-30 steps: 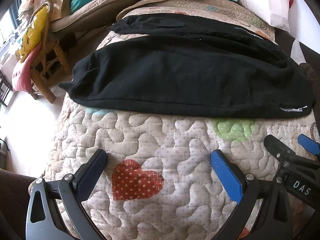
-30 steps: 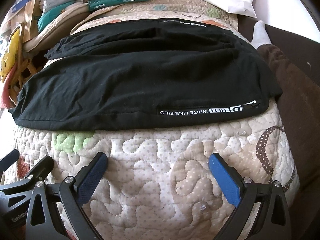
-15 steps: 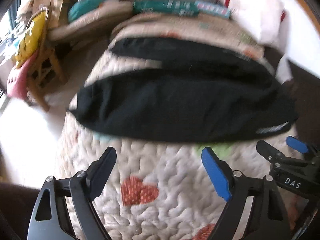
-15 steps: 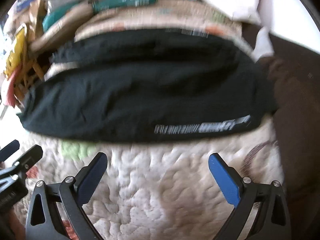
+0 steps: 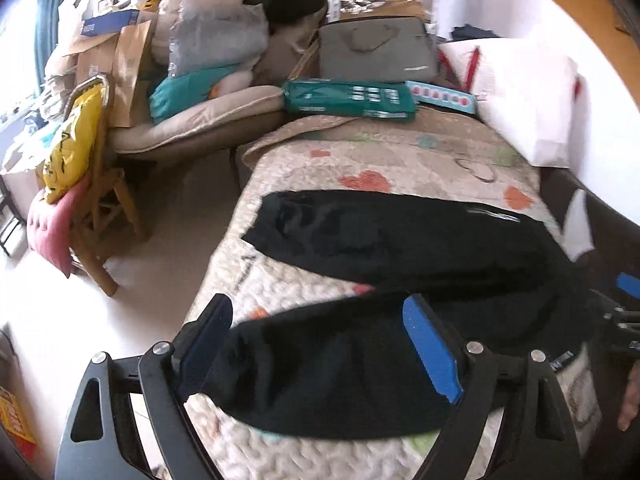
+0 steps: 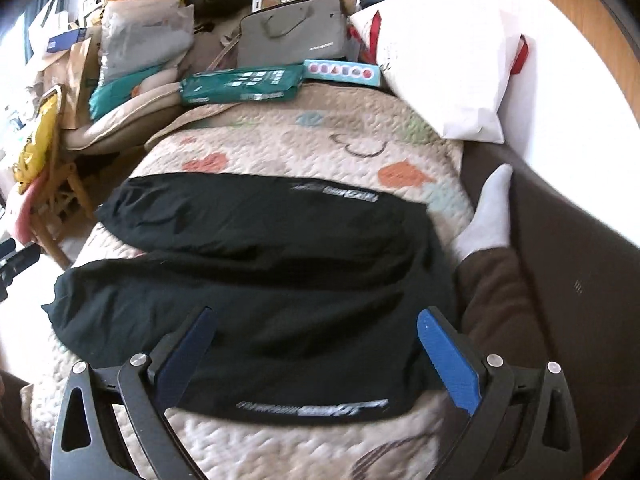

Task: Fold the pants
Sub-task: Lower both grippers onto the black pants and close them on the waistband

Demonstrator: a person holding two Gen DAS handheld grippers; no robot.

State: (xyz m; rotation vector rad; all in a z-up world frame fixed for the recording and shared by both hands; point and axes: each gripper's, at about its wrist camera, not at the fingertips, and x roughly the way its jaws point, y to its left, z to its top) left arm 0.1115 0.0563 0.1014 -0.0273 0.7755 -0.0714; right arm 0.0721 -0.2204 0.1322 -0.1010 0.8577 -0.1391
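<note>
Black pants (image 5: 360,272) lie spread across a quilted bedspread (image 5: 400,160), the two legs side by side and running left to right. In the right wrist view the pants (image 6: 260,280) show white lettering on the near and far edges. My left gripper (image 5: 316,332) is open and empty, above the near leg's left end. My right gripper (image 6: 312,340) is open and empty, above the near leg's right part. The right gripper's blue tip shows in the left wrist view (image 5: 628,284).
A green package (image 5: 348,100), a light-blue box (image 5: 440,98) and a white pillow (image 5: 524,92) lie at the bed's far end. A cluttered chair with a yellow bag (image 5: 76,140) stands left. A socked foot (image 6: 488,212) rests at the bed's right edge.
Both grippers have risen and moved forward from in front of the pants to above the near leg. The view now takes in the far end of the bed. Both stay open.
</note>
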